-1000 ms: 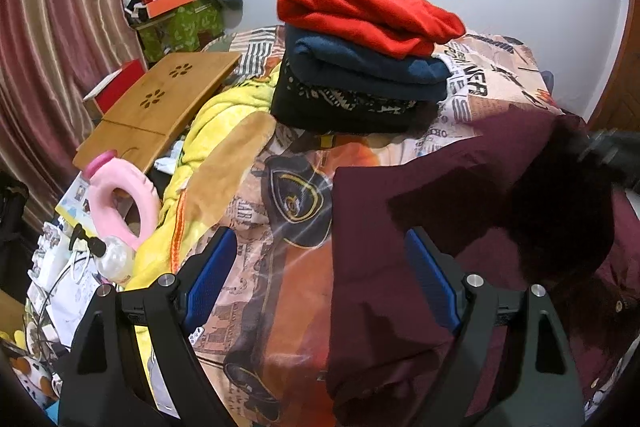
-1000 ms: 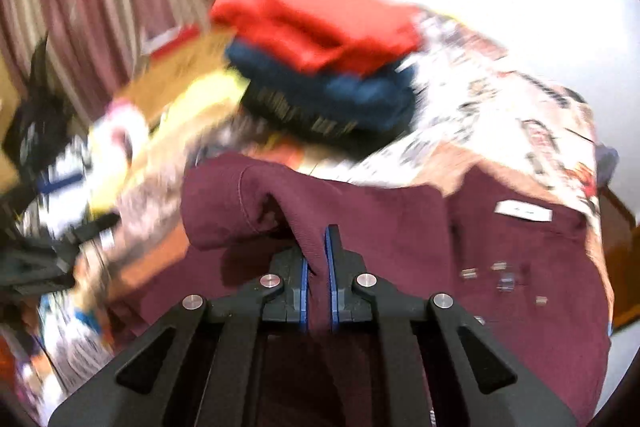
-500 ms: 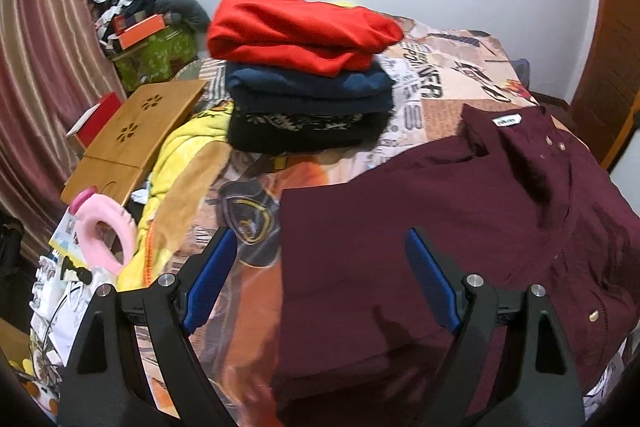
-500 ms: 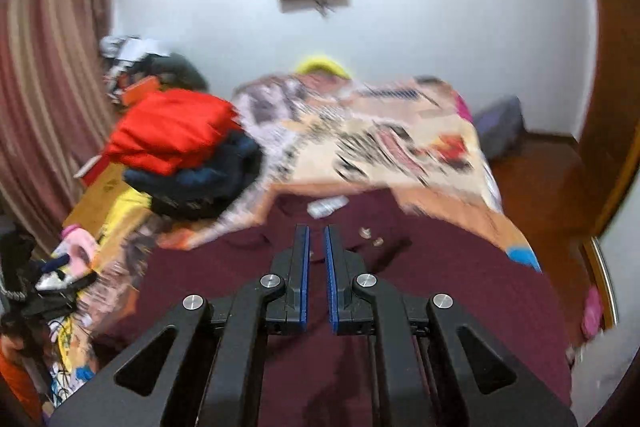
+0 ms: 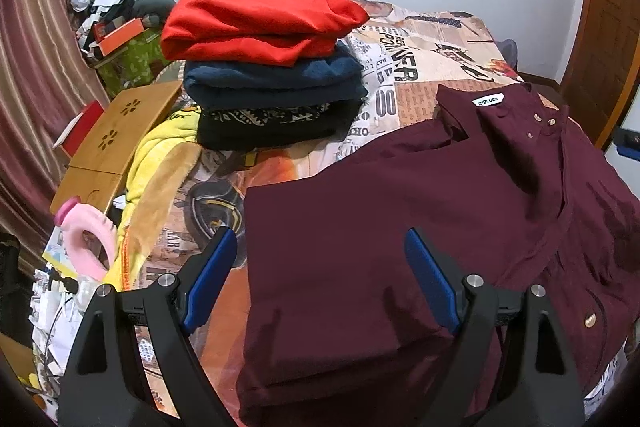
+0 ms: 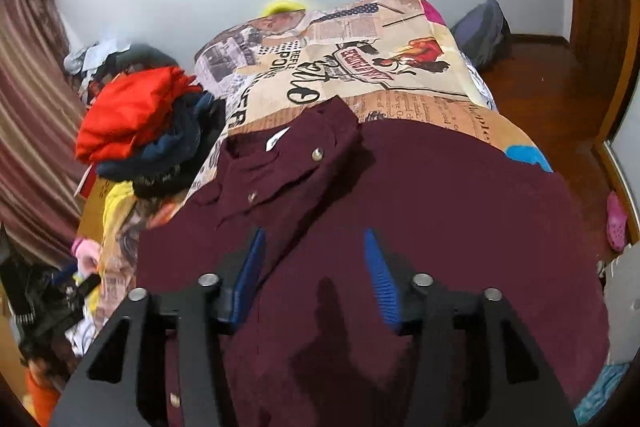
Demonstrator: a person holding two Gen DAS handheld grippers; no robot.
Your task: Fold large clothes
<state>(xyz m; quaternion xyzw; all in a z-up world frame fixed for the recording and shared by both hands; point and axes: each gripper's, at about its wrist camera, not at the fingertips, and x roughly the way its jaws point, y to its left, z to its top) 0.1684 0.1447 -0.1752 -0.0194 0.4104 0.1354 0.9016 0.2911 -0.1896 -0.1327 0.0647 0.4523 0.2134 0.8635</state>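
A maroon button-up shirt (image 5: 420,211) lies spread on the printed bedspread (image 5: 420,67), its left side folded over, collar and white label toward the wall. My left gripper (image 5: 320,267) hovers open above the shirt's folded left edge, holding nothing. In the right wrist view the same shirt (image 6: 420,207) fills the middle. My right gripper (image 6: 312,267) is over its centre, jaws opening, with no cloth pinched between the blue pads.
A stack of folded clothes (image 5: 260,67), red on navy on black, sits at the bed's back left. A yellow blanket (image 5: 160,155), wooden lap tables (image 5: 116,135) and a pink jug (image 5: 86,243) crowd the left side. Wooden floor (image 6: 560,87) lies right of the bed.
The right gripper let go of the maroon sleeve it pinched, swung right over the shirt and has begun opening. The shirt's left side now lies folded flat. The left gripper shifted, still open.
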